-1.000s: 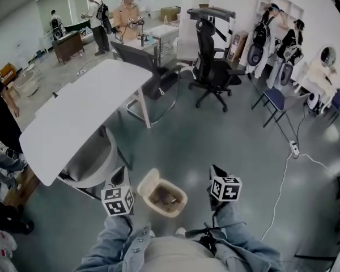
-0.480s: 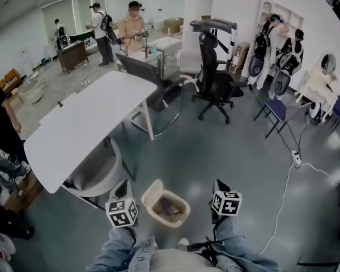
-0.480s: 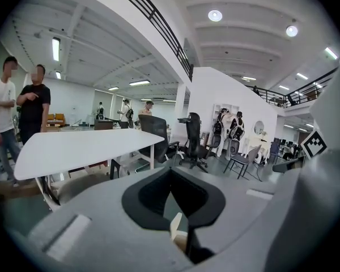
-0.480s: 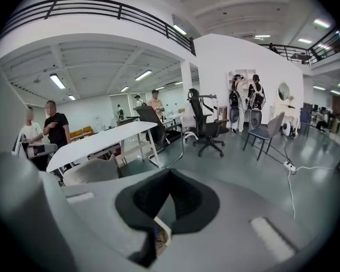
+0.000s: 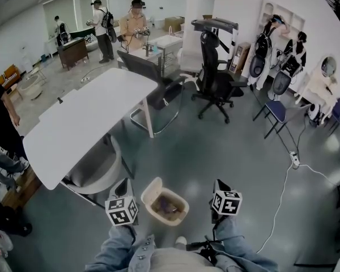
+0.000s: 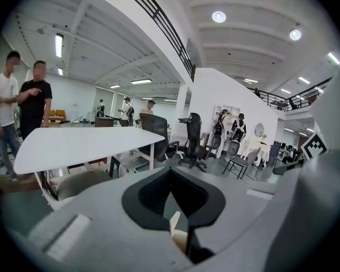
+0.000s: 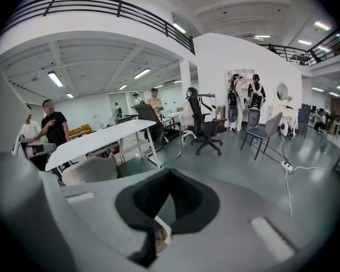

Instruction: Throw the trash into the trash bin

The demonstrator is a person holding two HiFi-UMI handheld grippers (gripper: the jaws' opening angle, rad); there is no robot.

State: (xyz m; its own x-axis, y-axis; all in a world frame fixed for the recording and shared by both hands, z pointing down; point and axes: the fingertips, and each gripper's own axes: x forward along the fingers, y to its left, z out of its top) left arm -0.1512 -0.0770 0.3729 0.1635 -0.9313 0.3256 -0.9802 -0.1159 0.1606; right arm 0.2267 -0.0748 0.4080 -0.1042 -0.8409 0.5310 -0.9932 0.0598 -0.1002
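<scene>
A beige trash bin (image 5: 183,209) stands open on the grey floor just in front of the person's legs, with brownish trash (image 5: 168,204) lying inside it. My left gripper (image 5: 122,185) hangs to the left of the bin and my right gripper (image 5: 217,184) to its right, both a little above the floor. In the left gripper view the left gripper (image 6: 171,173) is shut with nothing held, and a sliver of the beige bin (image 6: 179,232) shows through its dark cutout. The right gripper (image 7: 169,175) also looks shut and empty, with the bin (image 7: 160,230) visible below.
A long white table (image 5: 85,123) with a beige chair (image 5: 96,171) tucked under it stands ahead to the left. Black office chairs (image 5: 215,78) stand further back. A white cable with a power strip (image 5: 294,154) runs across the floor at the right. Several people stand at the left and back.
The head view has shifted slightly. Both grippers keep their places either side of the bin, jaws still shut.
</scene>
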